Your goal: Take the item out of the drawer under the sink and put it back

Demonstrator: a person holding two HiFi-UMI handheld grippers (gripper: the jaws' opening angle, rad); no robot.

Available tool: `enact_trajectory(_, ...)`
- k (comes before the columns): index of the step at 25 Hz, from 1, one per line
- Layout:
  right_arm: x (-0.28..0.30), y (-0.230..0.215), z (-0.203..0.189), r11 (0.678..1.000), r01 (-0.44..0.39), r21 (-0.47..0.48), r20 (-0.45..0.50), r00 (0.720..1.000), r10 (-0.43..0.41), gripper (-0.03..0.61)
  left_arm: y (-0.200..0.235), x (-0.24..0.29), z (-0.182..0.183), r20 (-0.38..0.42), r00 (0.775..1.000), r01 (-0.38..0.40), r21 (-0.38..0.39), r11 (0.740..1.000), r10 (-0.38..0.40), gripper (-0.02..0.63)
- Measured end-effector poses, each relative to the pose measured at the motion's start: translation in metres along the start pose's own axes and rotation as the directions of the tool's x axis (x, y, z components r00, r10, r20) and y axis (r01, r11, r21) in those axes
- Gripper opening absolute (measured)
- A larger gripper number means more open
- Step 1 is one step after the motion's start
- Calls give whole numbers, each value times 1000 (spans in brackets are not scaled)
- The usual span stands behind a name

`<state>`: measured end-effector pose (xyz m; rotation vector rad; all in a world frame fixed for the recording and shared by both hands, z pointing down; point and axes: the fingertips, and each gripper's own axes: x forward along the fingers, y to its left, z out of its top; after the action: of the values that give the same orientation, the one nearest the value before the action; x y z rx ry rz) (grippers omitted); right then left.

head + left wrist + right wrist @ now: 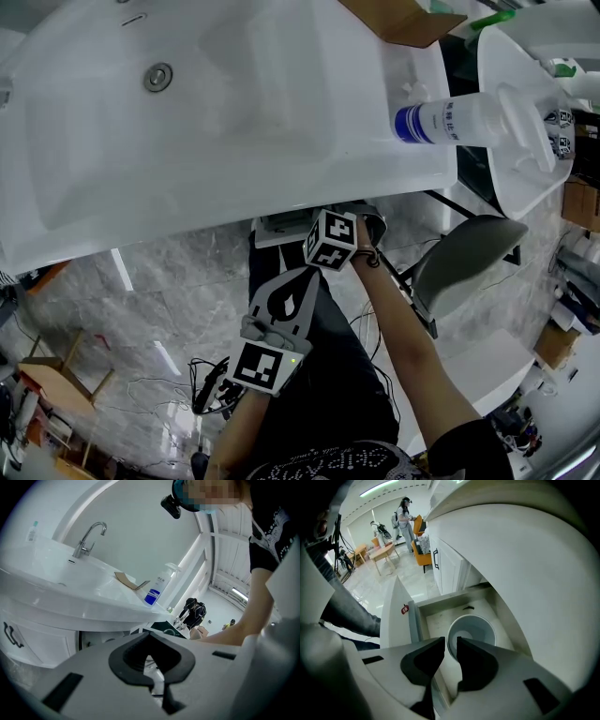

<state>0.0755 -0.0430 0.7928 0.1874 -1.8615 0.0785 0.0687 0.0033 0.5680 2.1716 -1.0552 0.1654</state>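
Observation:
A pale round bowl (476, 625) stands upright in the open drawer (436, 620) under the sink (187, 122). My right gripper (450, 644) points steeply down over the bowl's near rim. Its jaws stand open with a narrow gap, and the rim shows in that gap without being pressed. In the head view only its marker cube (332, 239) shows; the jaws are hidden beneath the sink's front edge. My left gripper (302, 278) hangs lower, in front of the person's legs. Its jaws (150, 641) are shut on nothing.
The drawer's white front panel (396, 616) carries a small red tag (405, 609). On the sink's rim lie a blue-labelled bottle (450, 122) and a piece of cardboard (403, 19). A second basin (516, 122) and a grey chair (459, 262) are at the right. Cables lie on the marble floor (141, 300).

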Motion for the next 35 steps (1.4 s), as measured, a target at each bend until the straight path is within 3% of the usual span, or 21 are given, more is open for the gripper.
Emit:
enact_trajectory(8, -14, 1, 11, 999, 35, 32, 30, 999, -35, 72, -4, -5, 2, -5, 1000, 11, 20, 1000, -11, 0)
enact_trajectory(14, -40, -10, 28, 980, 70, 185, 155, 983, -100, 71, -5, -8, 9, 3, 1000, 22, 53, 998, -22, 0)
enact_trajectory(23, -83, -18, 31, 881, 100, 462, 297, 919, -260, 21, -19, -16, 28, 36, 997, 68, 75, 995, -71, 0)
enact_trajectory(29, -127, -18, 35, 790, 60, 610, 384, 850, -361, 18, -26, -28, 42, 36, 995, 90, 108, 990, -94, 0)
enact_trajectory(35, -176, -9, 46, 737, 25, 676, 451, 776, -441, 18, -40, -43, 59, 53, 990, 120, 164, 979, -131, 0)
